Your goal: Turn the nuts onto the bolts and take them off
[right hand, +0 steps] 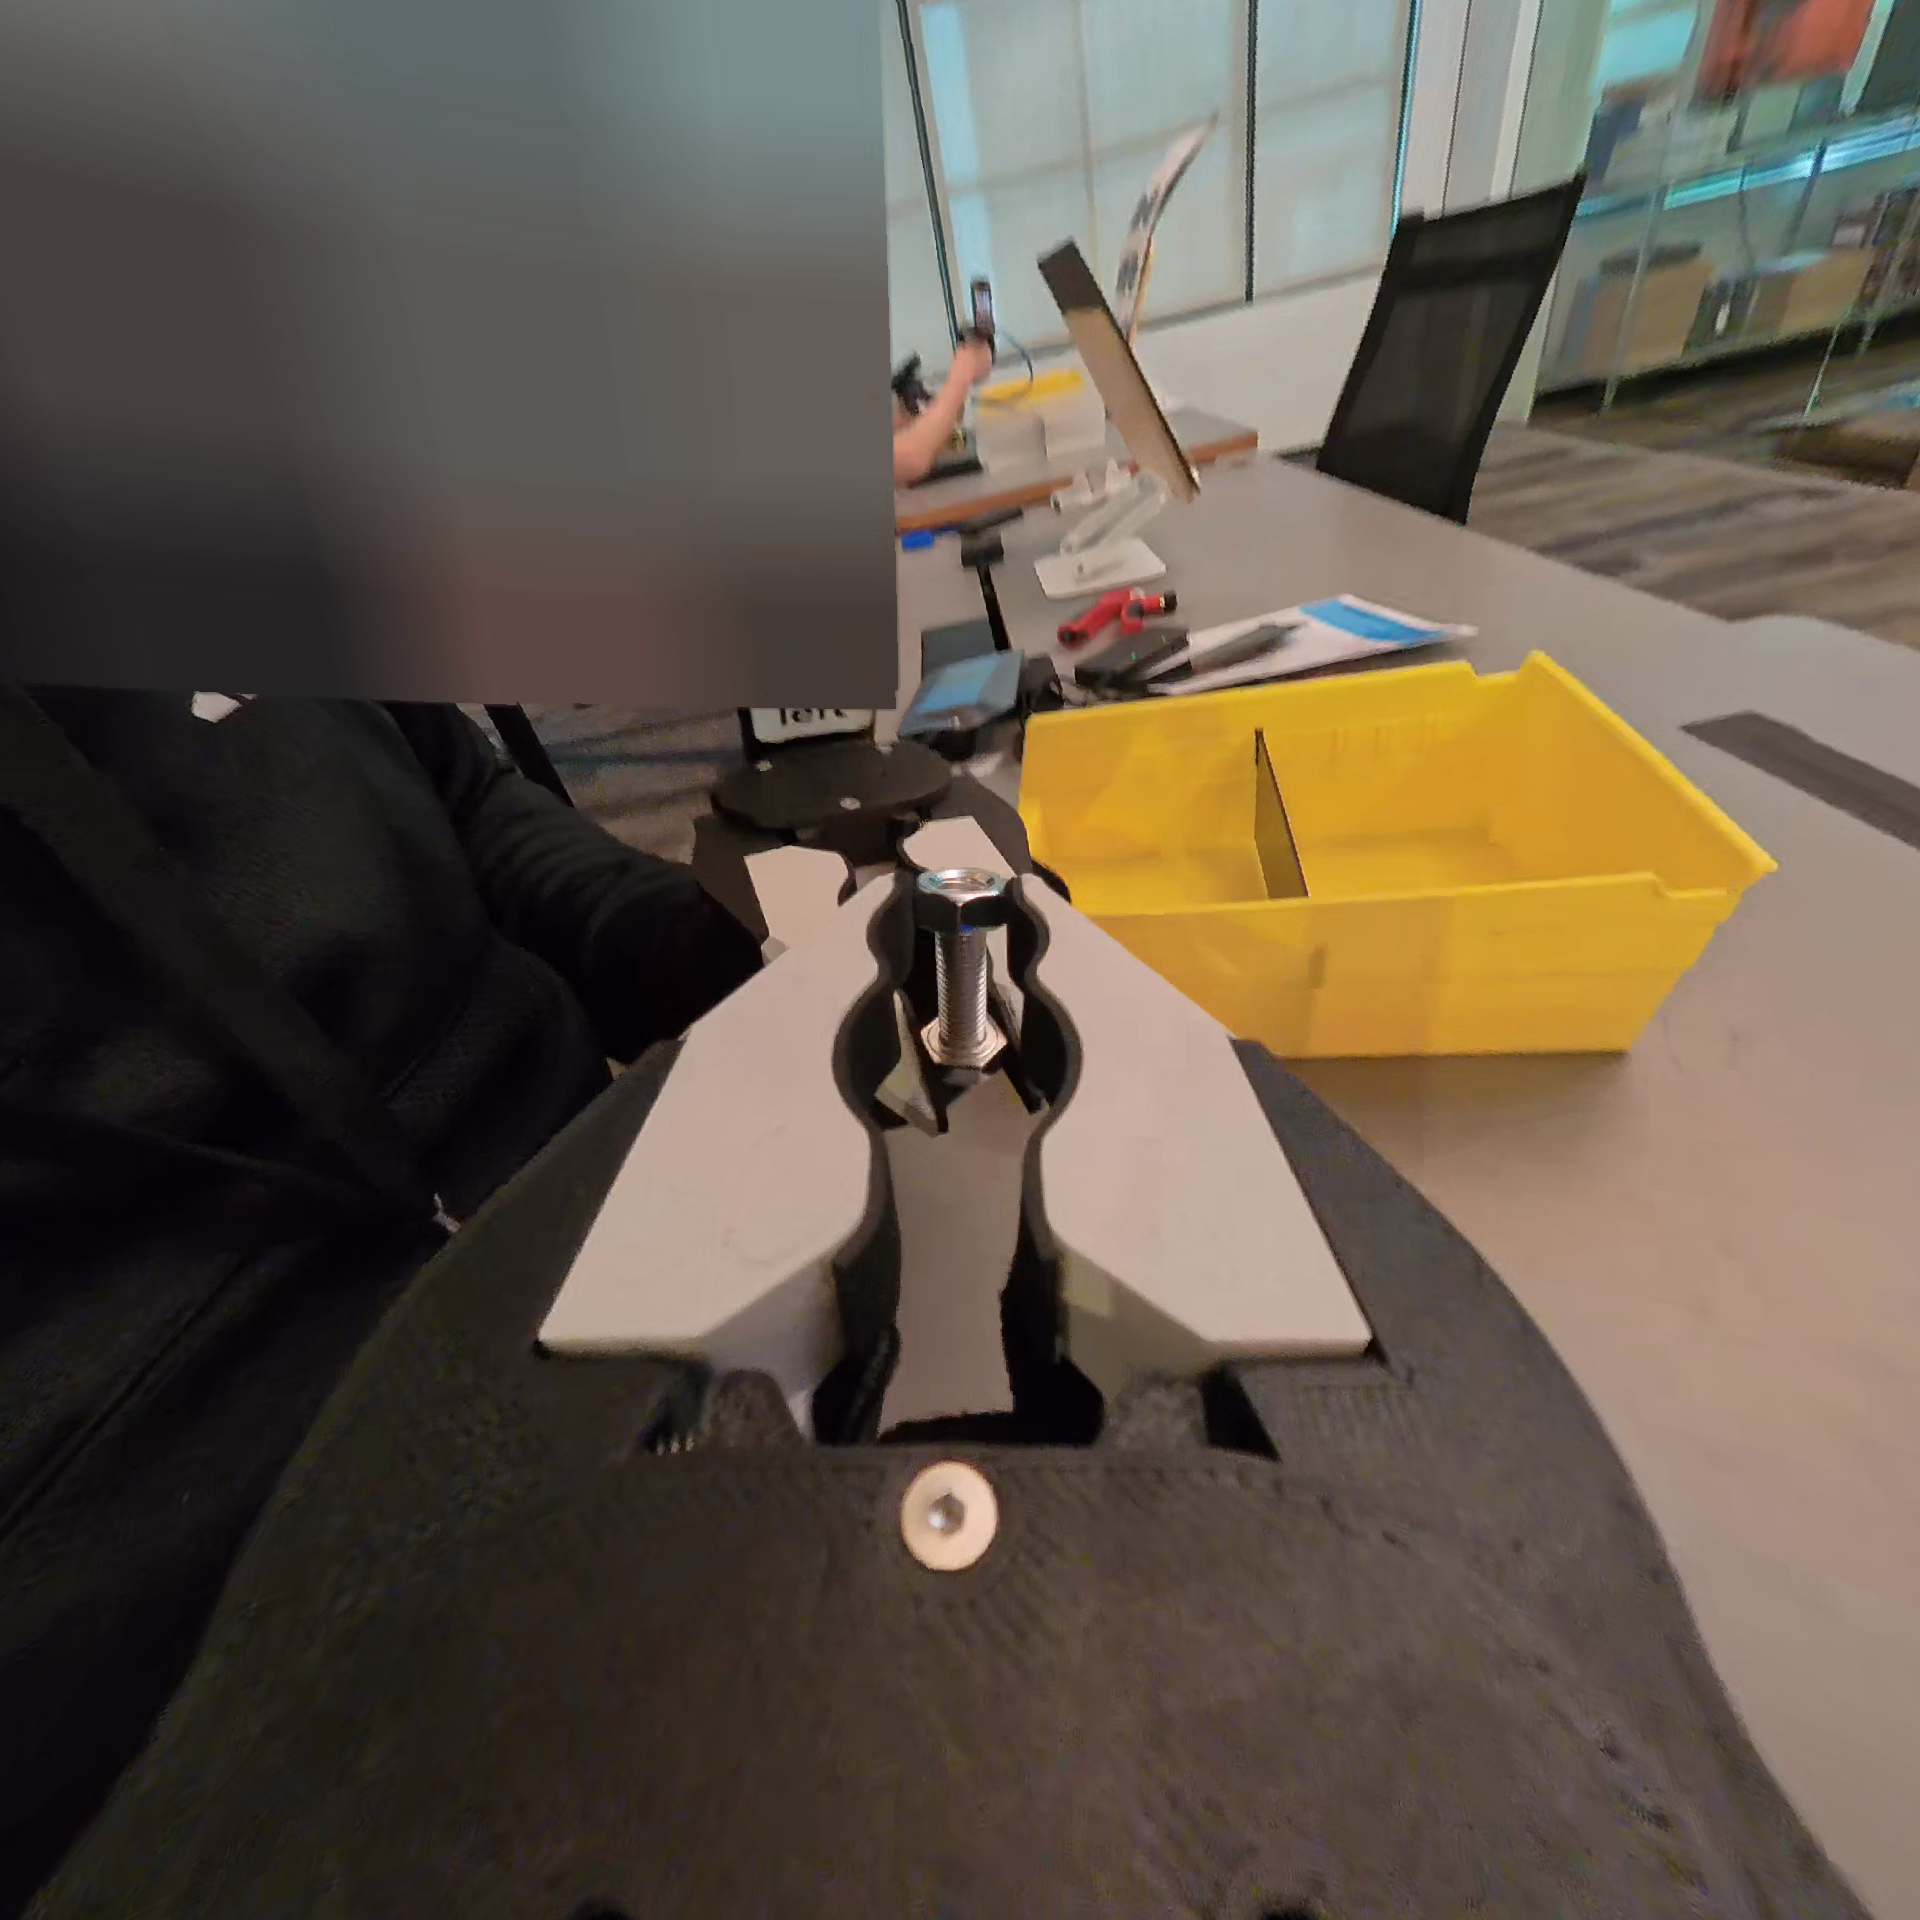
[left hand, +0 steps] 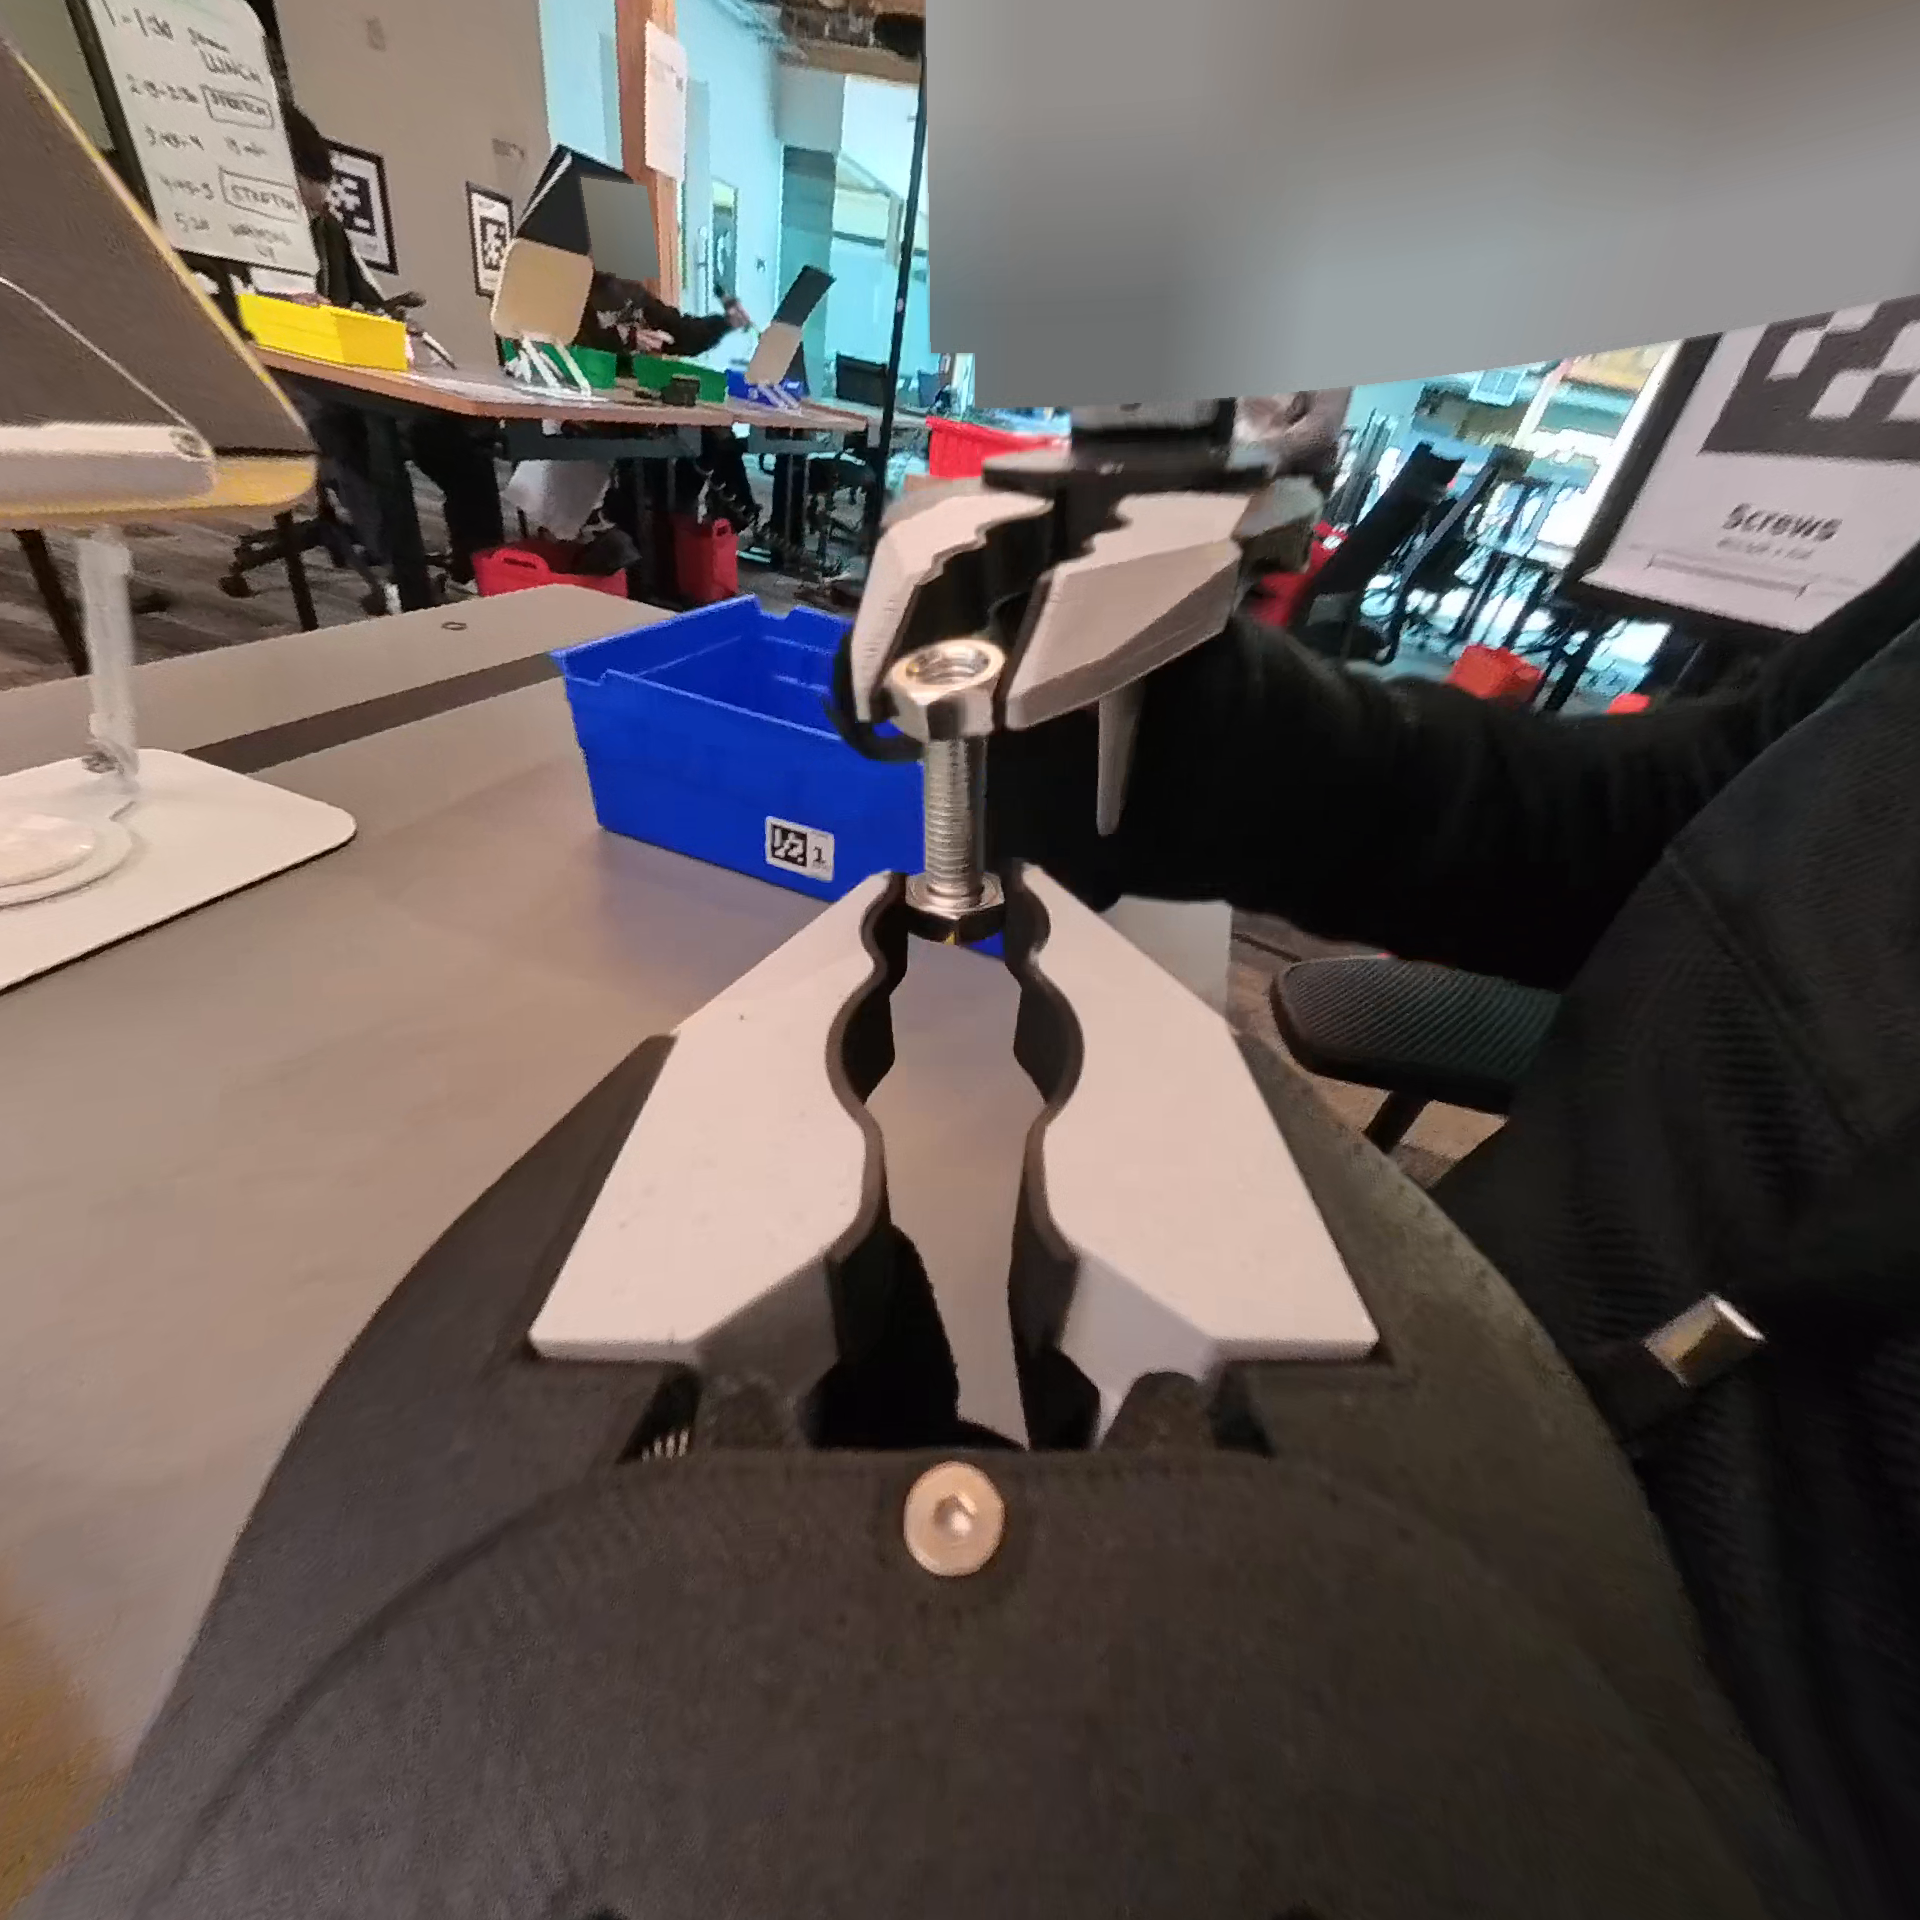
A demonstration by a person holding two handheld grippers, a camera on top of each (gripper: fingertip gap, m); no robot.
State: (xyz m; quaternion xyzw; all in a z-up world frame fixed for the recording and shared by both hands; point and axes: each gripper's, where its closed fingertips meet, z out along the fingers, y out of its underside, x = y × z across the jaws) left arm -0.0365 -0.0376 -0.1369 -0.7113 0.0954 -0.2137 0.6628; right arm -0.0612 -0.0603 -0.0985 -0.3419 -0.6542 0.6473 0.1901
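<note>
Grey surface [left hand: 312, 1039], bins behind; left claw [left hand: 951, 914] grips bolt [left hand: 951, 821] head; right claw [right hand: 958, 899] clamps nut [right hand: 958, 902] at thread tip; barely threaded or nearly off, can't tell.

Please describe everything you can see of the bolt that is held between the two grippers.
The bolt is silver metal with a threaded shank and a hexagonal head. It stands roughly upright, above the grey table, not resting on it. The left gripper is shut on its head at the lower end. The right gripper is shut on a silver hex nut sitting at the top end of the thread. Most of the thread between head and nut is bare. Nothing else touches it.
</note>
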